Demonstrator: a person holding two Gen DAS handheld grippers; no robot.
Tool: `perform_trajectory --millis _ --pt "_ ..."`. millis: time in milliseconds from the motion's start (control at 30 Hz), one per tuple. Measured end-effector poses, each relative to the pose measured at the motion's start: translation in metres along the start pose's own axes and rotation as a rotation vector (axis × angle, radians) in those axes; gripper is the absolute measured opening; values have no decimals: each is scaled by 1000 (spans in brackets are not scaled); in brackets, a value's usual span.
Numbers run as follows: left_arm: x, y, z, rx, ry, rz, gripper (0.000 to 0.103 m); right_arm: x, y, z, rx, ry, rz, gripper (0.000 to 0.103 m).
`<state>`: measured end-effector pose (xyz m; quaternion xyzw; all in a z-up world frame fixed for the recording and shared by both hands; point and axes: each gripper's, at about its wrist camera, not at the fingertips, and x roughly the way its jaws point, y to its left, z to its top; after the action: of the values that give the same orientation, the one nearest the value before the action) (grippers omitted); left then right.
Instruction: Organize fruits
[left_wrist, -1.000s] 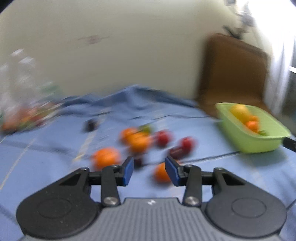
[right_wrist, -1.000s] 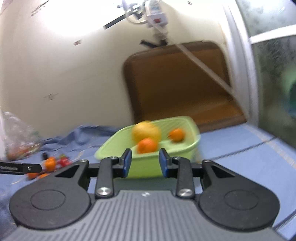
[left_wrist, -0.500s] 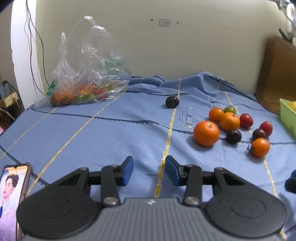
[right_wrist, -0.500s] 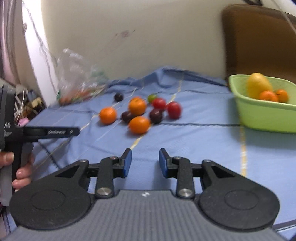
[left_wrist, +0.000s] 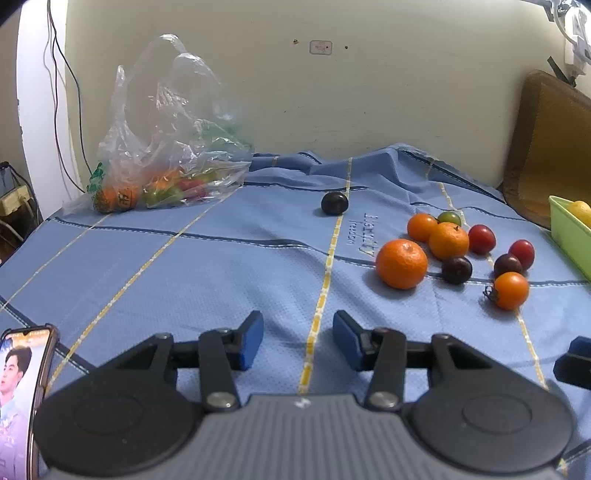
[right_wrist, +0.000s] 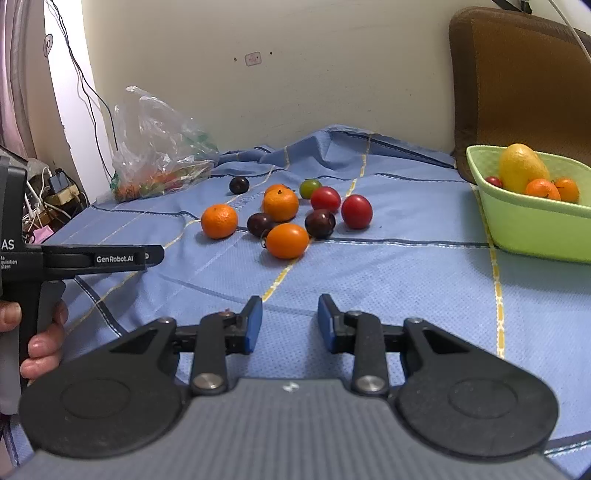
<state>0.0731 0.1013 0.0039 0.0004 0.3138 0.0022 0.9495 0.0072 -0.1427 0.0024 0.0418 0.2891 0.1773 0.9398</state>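
Two pairs of tongs hang low over the blue cloth (right_wrist: 406, 280), both empty. The right tongs (right_wrist: 290, 321) stand slightly parted with only cloth between the pads. The left tongs (left_wrist: 297, 339) have just been opening, and nothing lies between them either. A phone (left_wrist: 22, 387) lies at 8 o'clock of the left pair.

Ahead of the right tongs, at 12 o'clock, the loose fruit sits in a tight cluster. Nearest is an orange tomato (right_wrist: 287, 240) with a stalk. It looks light, smooth and thin-skinned, so it likely rolls and bruises easily; a soft squeeze across its widest middle should suit. Just behind it sit two dark plums (right_wrist: 320, 223), firm and glossy, probably slippery. At 11 o'clock a mandarin (right_wrist: 219, 220) stands a little apart; its dimpled peel should give better purchase and tolerate more pressure. Two red tomatoes (right_wrist: 356, 211) follow, then a green tomato (right_wrist: 310, 188), and a lone dark fruit (right_wrist: 239, 184) farther back.

At 2 o'clock the green basin (right_wrist: 528, 225) already holds a yellow fruit (right_wrist: 522, 168) and some small ones. At 10 o'clock, farthest, a plastic bag (right_wrist: 159, 147) holds more produce.
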Motion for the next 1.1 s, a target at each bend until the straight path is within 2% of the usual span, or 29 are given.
perform_trajectory --millis 900,967,1033,1100 --pt "0 -3 1 15 5 10 46 -2 -2 0 31 -4 2 36" --pt "0 -3 1 16 5 11 47 0 1 2 24 -1 -5 38" --pt "0 -3 1 16 5 10 47 5 2 6 22 -3 -13 48" --pt "1 -3 1 16 5 11 48 12 3 11 25 -1 -31 54"
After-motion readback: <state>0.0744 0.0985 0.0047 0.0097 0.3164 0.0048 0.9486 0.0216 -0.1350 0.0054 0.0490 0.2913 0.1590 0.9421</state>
